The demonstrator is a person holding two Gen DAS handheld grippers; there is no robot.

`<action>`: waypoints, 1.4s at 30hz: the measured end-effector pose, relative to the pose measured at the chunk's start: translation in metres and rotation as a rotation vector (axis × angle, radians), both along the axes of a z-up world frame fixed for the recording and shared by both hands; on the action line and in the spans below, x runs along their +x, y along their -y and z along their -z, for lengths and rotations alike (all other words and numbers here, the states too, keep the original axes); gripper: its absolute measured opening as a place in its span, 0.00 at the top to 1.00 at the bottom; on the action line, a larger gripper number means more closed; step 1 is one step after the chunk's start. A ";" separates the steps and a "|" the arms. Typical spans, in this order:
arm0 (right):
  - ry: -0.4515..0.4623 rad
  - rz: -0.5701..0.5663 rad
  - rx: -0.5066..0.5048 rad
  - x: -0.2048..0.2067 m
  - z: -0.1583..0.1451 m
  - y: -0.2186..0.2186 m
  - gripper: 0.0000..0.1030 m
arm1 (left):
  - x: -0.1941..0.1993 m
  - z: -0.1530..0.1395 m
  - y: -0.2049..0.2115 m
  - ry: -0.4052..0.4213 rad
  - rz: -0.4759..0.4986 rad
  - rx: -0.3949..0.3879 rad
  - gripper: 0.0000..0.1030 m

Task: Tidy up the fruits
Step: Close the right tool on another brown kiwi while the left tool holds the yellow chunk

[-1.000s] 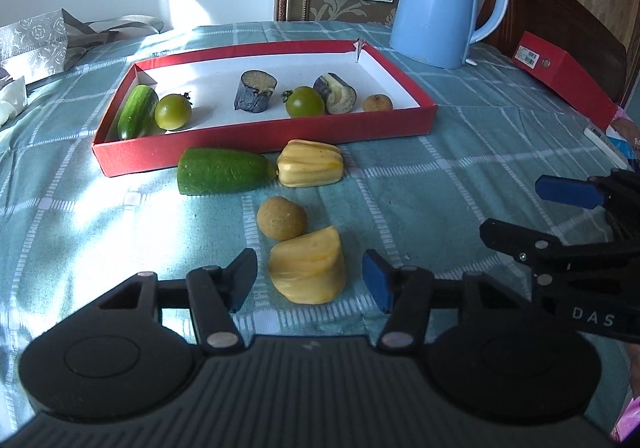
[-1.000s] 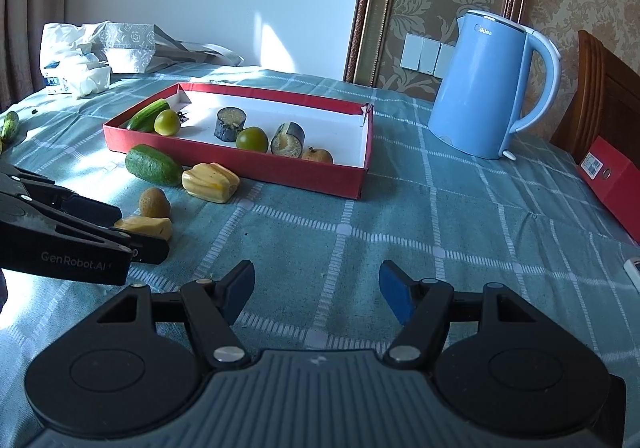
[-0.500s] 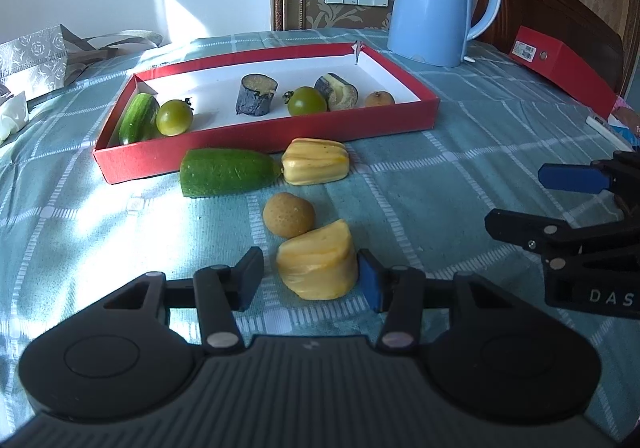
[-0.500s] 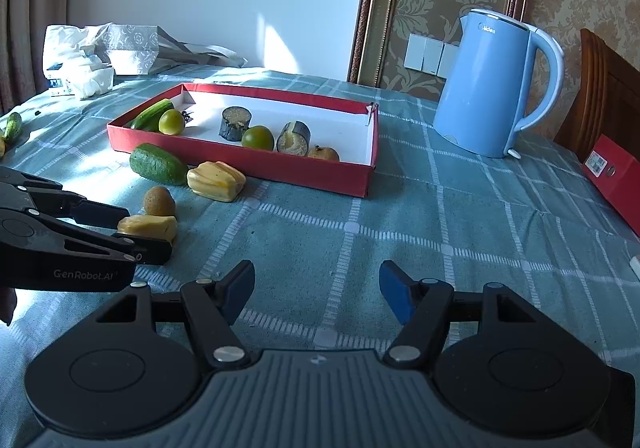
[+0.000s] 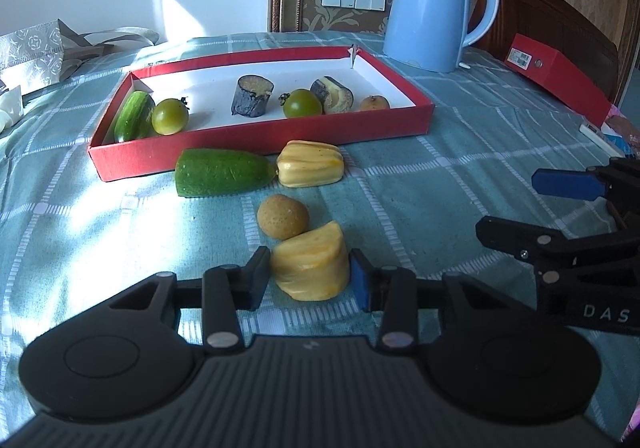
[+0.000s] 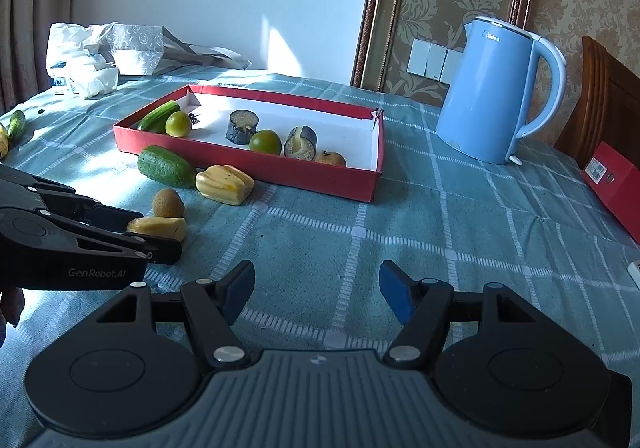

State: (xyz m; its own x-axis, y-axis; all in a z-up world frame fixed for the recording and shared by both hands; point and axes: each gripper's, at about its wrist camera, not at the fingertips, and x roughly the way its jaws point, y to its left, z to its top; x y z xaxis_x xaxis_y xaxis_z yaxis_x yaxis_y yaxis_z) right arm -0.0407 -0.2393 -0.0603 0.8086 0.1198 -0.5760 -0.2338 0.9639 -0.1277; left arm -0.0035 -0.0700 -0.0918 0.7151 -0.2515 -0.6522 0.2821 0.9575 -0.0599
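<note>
My left claw (image 5: 309, 275) has its two pads pressed against either flank of the pale yellow wedge of jackfruit-like fruit (image 5: 310, 266), so I read it as clamped on that piece, which sits on the teal checked tablecloth (image 5: 420, 184) and shows no lift yet. Just beyond the wedge, touching or nearly touching its far edge, lies a small round brown fruit (image 5: 282, 216); farther out are a stubby green cucumber piece (image 5: 222, 172) and a ribbed yellow fruit chunk (image 5: 311, 163), end to end, in front of the shallow red cardboard tray (image 5: 260, 148) that already holds cucumber, green tomatoes and aubergine slices. My right claw (image 6: 316, 290) hangs wide open over bare cloth off to the side, holding nothing. The wedge looks soft and tapered, so too hard a squeeze could crush it, or it could slip out forward. Lifting carelessly could nudge the brown fruit rolling, and a low carry might clip the tray's near wall.
</note>
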 end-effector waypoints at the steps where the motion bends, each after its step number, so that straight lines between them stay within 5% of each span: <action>1: 0.003 -0.002 -0.001 -0.001 -0.001 -0.001 0.34 | 0.000 0.000 0.000 -0.001 -0.001 -0.003 0.63; 40: 0.016 -0.159 0.004 0.026 0.009 -0.043 0.35 | -0.012 -0.004 -0.046 -0.011 -0.113 0.002 0.63; 42: 0.016 -0.171 -0.001 0.033 0.010 -0.044 0.43 | -0.012 -0.005 -0.049 -0.011 -0.122 0.003 0.63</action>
